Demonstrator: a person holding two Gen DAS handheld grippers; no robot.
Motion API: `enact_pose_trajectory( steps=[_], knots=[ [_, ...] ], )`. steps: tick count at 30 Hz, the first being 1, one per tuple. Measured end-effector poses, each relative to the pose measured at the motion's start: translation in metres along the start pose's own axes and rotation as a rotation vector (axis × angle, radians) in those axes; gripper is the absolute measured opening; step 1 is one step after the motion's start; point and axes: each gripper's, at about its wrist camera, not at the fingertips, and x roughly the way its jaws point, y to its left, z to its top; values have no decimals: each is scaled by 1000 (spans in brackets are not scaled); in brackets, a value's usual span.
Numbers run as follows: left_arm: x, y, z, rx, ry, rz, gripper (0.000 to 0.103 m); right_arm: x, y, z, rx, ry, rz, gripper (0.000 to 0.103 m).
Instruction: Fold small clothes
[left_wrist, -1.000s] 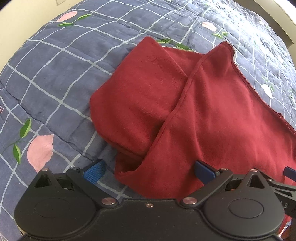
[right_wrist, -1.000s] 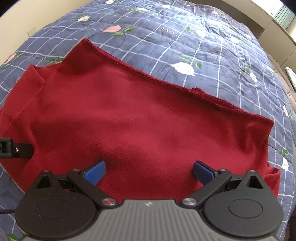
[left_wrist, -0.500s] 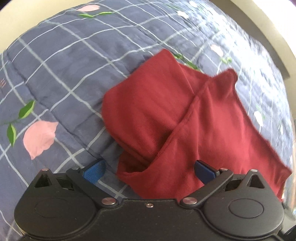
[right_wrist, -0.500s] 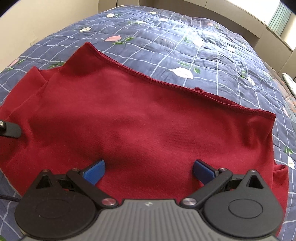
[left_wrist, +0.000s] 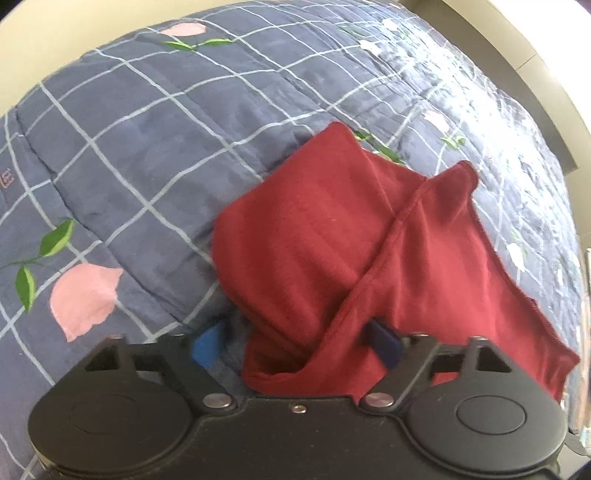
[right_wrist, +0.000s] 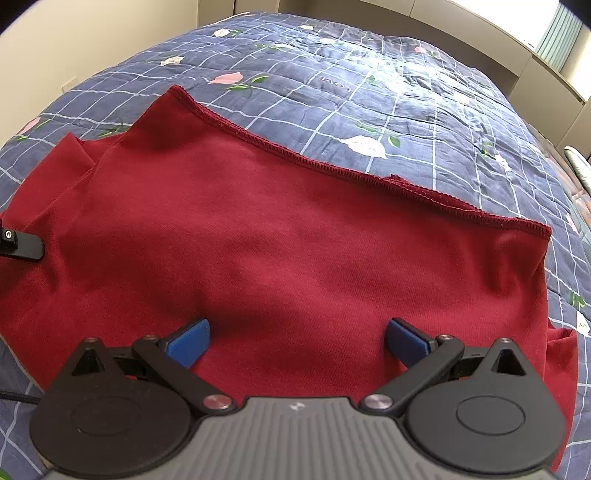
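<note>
A dark red garment (left_wrist: 332, 258) lies on the bed, its left sleeve folded over the body along a hemmed edge. My left gripper (left_wrist: 295, 345) straddles the garment's near left corner. Its jaws are closing, with the bunched corner between them; the left pad (left_wrist: 208, 345) still stands clear of the cloth. In the right wrist view the same garment (right_wrist: 277, 240) spreads wide and fairly flat. My right gripper (right_wrist: 297, 341) hovers open over its near middle, with nothing pinched. A black tip of the left gripper (right_wrist: 22, 247) shows at the left edge.
The bed is covered by a navy checked quilt (left_wrist: 129, 166) with pink and white flower prints. A beige wall (right_wrist: 92, 44) runs behind it, and a low ledge (right_wrist: 535, 74) borders the far right side. Bare quilt lies to the left of and beyond the garment.
The left gripper has rolled and shifted slightly, and its fingers have come closer together around the garment's corner. The right gripper has tilted up a little and stays open.
</note>
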Motion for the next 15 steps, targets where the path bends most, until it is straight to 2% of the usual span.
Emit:
enact_pose_trajectory(
  steps=[3, 4, 8, 10, 12, 15],
  knots=[
    [-3, 2, 0, -3, 1, -34, 56, 0, 0, 0, 0, 0, 0, 103],
    [-4, 3, -1, -6, 0, -49, 54, 0, 0, 0, 0, 0, 0, 103],
    [-2, 9, -1, -58, 0, -74, 55, 0, 0, 0, -1, 1, 3, 103],
    [0, 13, 1, -103, 6, -76, 62, 0, -1, 2, -3, 8, 9, 103],
    [1, 14, 5, -148, 12, -74, 63, 1, -2, 4, -7, 17, 17, 103],
    [1, 8, 8, -158, 15, -41, 57, 2, -5, 7, -13, 32, 31, 103]
  ],
)
